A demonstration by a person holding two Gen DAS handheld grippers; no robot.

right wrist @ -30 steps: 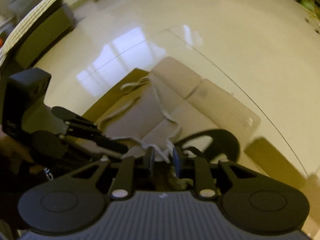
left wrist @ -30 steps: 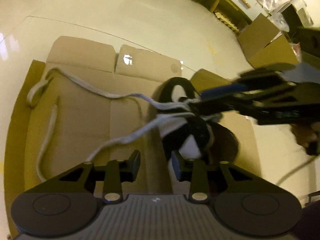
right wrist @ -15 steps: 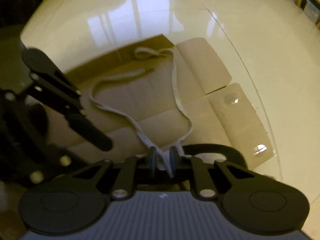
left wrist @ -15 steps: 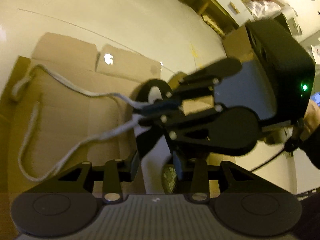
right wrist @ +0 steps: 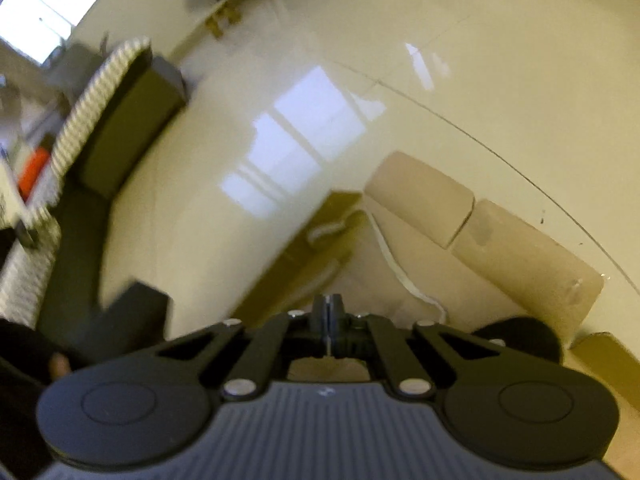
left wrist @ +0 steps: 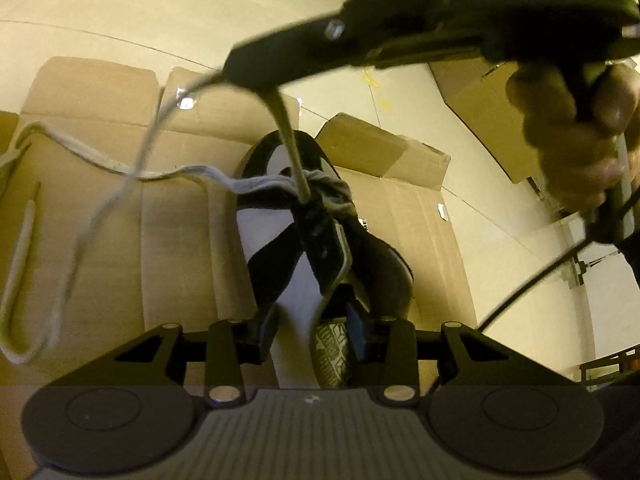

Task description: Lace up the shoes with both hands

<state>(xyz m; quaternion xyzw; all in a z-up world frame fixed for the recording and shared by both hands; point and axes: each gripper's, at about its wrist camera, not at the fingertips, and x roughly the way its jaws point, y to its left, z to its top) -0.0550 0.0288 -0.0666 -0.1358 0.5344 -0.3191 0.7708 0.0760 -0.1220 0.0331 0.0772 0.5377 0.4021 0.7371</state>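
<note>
Left tool (left wrist: 312,334) sat part-spread astride the heel collar of the black-and-white shoe (left wrist: 304,240); pad contact could not be confirmed. The shoe lay on flattened cardboard (left wrist: 180,240) on the glossy floor (left wrist: 120,4). Above it, the right tool (left wrist: 256,76), fingers pressed together, pinched the white lace (left wrist: 294,160), which ran taut from the eyelets up to its tip. 1 loose lace end trailed left across the cardboard.
</note>
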